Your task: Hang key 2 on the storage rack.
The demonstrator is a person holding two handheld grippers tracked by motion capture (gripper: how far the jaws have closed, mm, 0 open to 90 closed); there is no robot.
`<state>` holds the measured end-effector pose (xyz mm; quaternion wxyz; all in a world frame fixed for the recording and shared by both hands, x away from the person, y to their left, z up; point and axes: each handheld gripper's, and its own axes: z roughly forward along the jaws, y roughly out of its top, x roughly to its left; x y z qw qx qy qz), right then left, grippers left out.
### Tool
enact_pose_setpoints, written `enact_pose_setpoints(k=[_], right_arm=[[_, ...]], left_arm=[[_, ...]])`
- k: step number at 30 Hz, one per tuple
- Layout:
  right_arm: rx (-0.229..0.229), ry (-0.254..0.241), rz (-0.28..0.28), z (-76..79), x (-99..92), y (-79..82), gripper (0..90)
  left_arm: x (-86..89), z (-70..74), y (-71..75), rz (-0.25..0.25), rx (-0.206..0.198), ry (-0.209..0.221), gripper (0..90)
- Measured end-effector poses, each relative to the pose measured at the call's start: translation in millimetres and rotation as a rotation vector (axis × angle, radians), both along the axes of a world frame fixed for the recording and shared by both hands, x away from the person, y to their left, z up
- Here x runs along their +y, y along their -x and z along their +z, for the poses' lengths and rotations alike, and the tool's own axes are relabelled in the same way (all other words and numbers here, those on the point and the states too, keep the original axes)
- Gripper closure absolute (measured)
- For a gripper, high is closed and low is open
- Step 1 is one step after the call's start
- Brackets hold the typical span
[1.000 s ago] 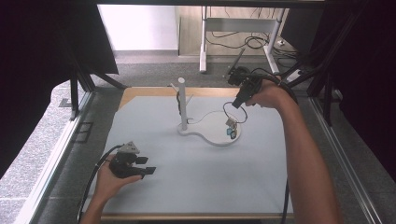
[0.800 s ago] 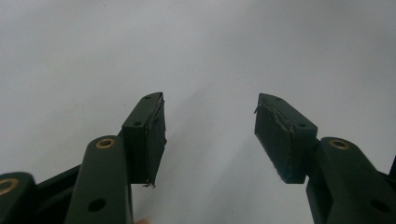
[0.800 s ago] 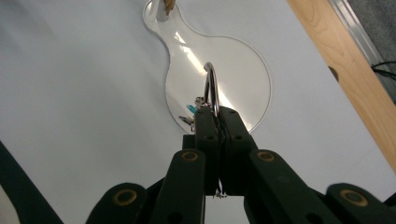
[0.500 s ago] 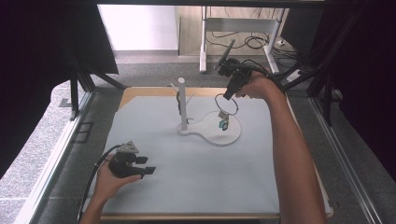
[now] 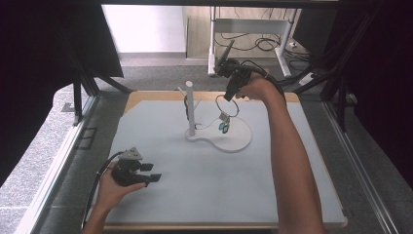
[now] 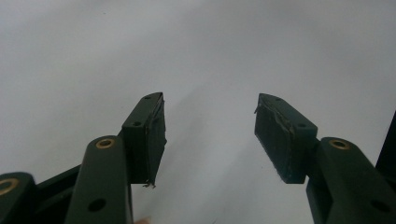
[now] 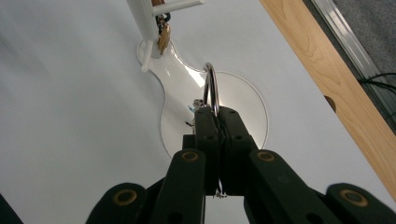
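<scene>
High view: the right gripper (image 5: 232, 89) is raised above the far edge of the grey mat (image 5: 219, 195), its jaws pinching the top of a metal ring (image 5: 227, 105). The ring hangs below the jaws, and small charms (image 5: 223, 125) dangle from it over the round part of the white stand base (image 5: 234, 139). The white post (image 5: 190, 109) rises just left of the ring. The left gripper (image 5: 148, 173) rests near the mat's near left corner, jaws spread.

Left gripper view: the two black jaws stand well apart with bare mat (image 6: 210, 56) between them.

Right gripper view: the jaws are pressed together on the ring (image 7: 210, 91), which projects beyond their tips above the base (image 7: 243, 107); a brass piece (image 7: 163, 37) hangs on the post (image 7: 144, 18).
</scene>
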<state>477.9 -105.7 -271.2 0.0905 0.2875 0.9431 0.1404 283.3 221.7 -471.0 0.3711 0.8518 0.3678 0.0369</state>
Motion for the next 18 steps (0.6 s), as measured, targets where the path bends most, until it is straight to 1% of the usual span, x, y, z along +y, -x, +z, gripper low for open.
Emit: enact_pose_setpoints(k=[11,15,18], right_arm=[[-0.002,0.0,-0.016,-0.6,7.3,-11.2,88.0],[0.001,0.003,-0.018,-3.4,14.3,-15.5,88.0],[-0.001,0.007,-0.009,-7.4,23.7,-19.0,88.0]], left_arm=[[0.6,0.2,-0.9,-0.002,-0.001,0.011,43.4],[1.1,0.6,-1.0,-0.001,0.001,0.014,43.4],[0.8,0.3,-1.0,-0.003,0.002,0.012,43.4]])
